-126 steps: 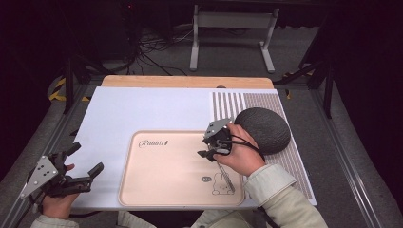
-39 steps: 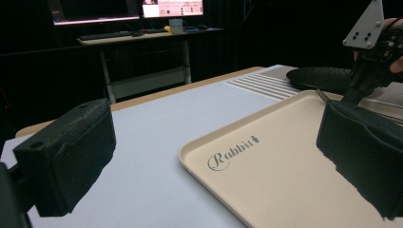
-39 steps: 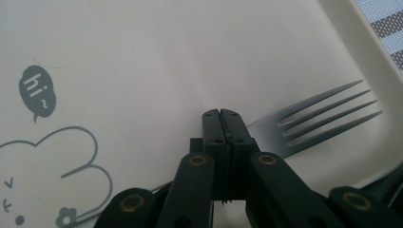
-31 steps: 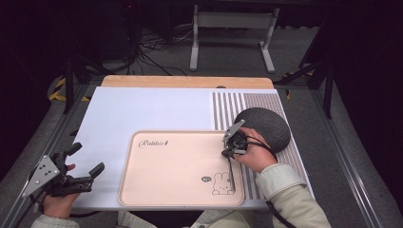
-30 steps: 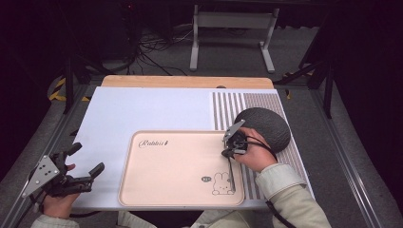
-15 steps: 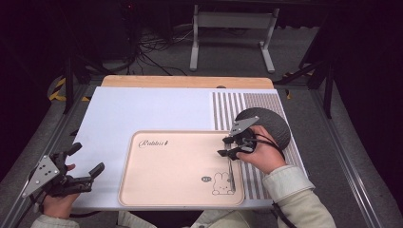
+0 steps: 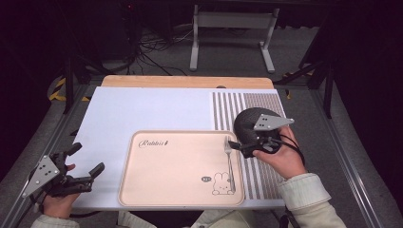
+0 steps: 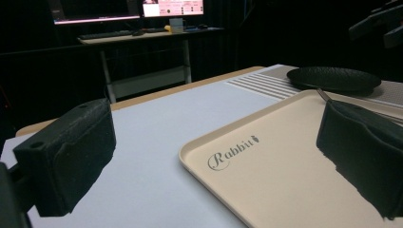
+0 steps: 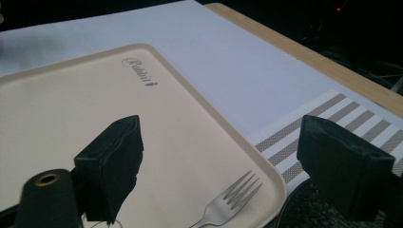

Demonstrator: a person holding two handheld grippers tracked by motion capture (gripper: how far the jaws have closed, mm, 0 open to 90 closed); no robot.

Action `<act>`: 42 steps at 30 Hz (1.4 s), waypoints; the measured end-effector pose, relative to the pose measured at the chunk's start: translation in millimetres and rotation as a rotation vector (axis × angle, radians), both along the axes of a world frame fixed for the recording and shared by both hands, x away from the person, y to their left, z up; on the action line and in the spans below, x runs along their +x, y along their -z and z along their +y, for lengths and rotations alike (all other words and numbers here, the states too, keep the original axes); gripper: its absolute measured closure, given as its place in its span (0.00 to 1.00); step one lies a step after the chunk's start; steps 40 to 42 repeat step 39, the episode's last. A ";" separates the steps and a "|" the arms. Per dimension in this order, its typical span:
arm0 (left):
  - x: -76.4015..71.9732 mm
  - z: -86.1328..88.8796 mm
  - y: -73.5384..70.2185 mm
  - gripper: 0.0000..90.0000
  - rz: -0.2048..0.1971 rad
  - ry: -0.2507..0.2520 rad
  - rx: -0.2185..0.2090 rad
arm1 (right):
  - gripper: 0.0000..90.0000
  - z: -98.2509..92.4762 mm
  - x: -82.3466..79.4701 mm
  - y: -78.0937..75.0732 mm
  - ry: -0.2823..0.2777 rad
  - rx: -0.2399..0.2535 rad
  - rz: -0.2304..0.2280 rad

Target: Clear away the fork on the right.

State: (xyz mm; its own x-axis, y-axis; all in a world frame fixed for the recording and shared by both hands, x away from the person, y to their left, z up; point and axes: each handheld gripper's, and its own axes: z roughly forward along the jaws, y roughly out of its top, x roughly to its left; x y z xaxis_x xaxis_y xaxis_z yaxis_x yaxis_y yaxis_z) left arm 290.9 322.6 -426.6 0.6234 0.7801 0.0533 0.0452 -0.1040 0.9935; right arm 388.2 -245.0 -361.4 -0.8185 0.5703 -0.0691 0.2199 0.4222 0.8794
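A silver fork (image 7: 230, 160) lies lengthwise on the right side of the beige "Rabbit" tray (image 7: 176, 166), tines pointing away from me. My right gripper (image 7: 239, 147) hovers open at the tray's right edge, just beside the tines and in front of the black plate (image 7: 252, 124). In the right gripper view the jaws stand wide apart (image 9: 223, 156) with the fork (image 9: 230, 199) below them, untouched. My left gripper (image 7: 88, 156) is held open off the tray's left side, near the table's front corner. Its own view shows the wide gap between its jaws (image 8: 214, 152), the tray (image 8: 271, 175) and the plate (image 8: 332, 78).
The plate sits on a grey striped placemat (image 7: 247, 102) at the right of a white mat (image 7: 142, 111). A wooden table edge (image 7: 190, 81) runs along the back. Metal rails flank the table, and a stand (image 7: 228, 23) with cables is behind it.
My right gripper has turned and drawn back to the right, off the tray toward the plate. The fork stays lying on the tray. The left gripper has not moved.
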 end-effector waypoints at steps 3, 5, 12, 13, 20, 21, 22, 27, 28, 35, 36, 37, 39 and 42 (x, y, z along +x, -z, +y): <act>0.1 0.2 0.1 0.00 0.001 0.001 0.000 | 0.18 -10.7 -7.0 -2.5 0.015 0.031 -0.027; -0.1 0.2 -0.1 0.00 0.000 0.001 0.000 | 0.18 -16.3 -10.7 -2.8 0.025 0.045 -0.042; -0.2 -0.4 -0.1 0.00 0.000 -0.001 -0.002 | 0.16 -41.6 -24.8 1.3 0.045 0.129 -0.134; -0.1 -0.7 0.1 0.00 -0.002 -0.002 -0.005 | 0.16 -45.3 -26.7 2.8 0.048 0.143 -0.137; -0.1 -0.4 0.1 0.00 0.002 0.000 0.002 | 0.16 -69.2 -35.7 18.2 0.085 0.157 -0.156; -0.1 -0.4 0.1 0.00 0.002 0.000 0.002 | 0.16 -72.1 -36.4 20.4 0.084 0.160 -0.157; -0.1 -0.4 0.1 0.00 0.002 0.000 0.002 | 0.16 -74.5 -37.3 22.7 0.081 0.169 -0.165; 0.1 -0.1 0.5 0.00 0.004 -0.002 0.001 | 0.16 -86.7 -41.0 38.7 0.081 0.238 -0.199; 0.1 -0.1 0.5 0.00 0.004 -0.002 0.001 | 0.16 -86.7 -41.0 38.7 0.081 0.238 -0.199; -0.2 -0.4 0.1 0.00 0.000 -0.001 -0.006 | 0.16 -101.5 -40.9 60.6 0.121 0.241 -0.175; -0.2 -0.3 0.1 0.00 0.000 -0.001 -0.005 | 0.16 -102.3 -40.8 62.8 0.123 0.242 -0.172; -0.2 0.1 0.1 0.00 0.001 0.000 -0.003 | 0.16 -102.9 -40.6 64.5 0.122 0.245 -0.170; 0.2 0.2 0.2 0.00 0.000 0.000 -0.010 | 0.16 -103.6 -41.1 66.4 0.127 0.247 -0.166; 0.2 0.2 0.2 0.00 0.000 0.000 -0.010 | 0.16 -103.6 -41.1 66.4 0.127 0.247 -0.166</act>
